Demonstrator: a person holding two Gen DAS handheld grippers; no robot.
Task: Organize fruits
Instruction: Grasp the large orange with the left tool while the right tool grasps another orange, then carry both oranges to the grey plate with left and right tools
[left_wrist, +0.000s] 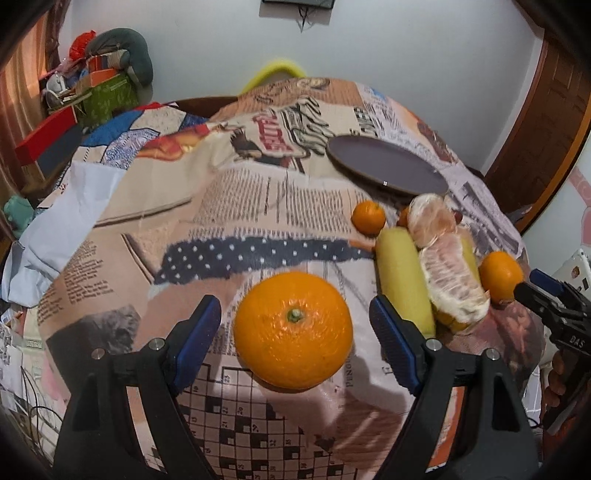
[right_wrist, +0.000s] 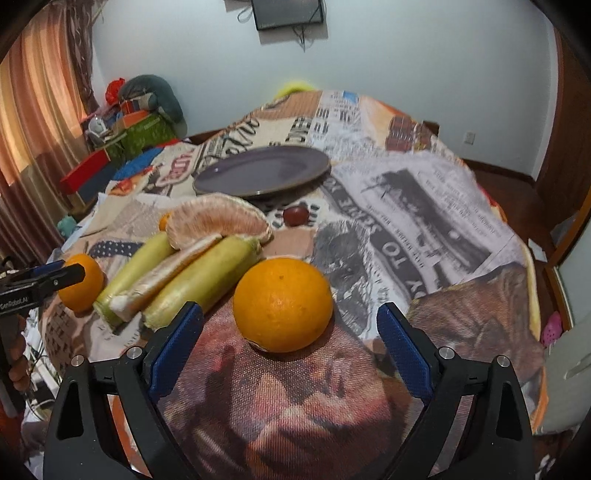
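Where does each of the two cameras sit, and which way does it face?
Left wrist: on the left claw, looking forward at an orange between its open fingers; the right claw shows at the right edge.
Right wrist: on the right claw, facing another orange; the left claw shows at the left edge.
Shared: the purple plate, the pomelo segments and the printed cloth.

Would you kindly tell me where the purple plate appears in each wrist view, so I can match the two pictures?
Left wrist view: the purple plate sits upper right of centre, beyond the fruit pile.
Right wrist view: the purple plate sits upper centre, slightly left, behind the peeled pomelo segments.
Shared landmark: the peeled pomelo segments lie just in front of the plate in both views.
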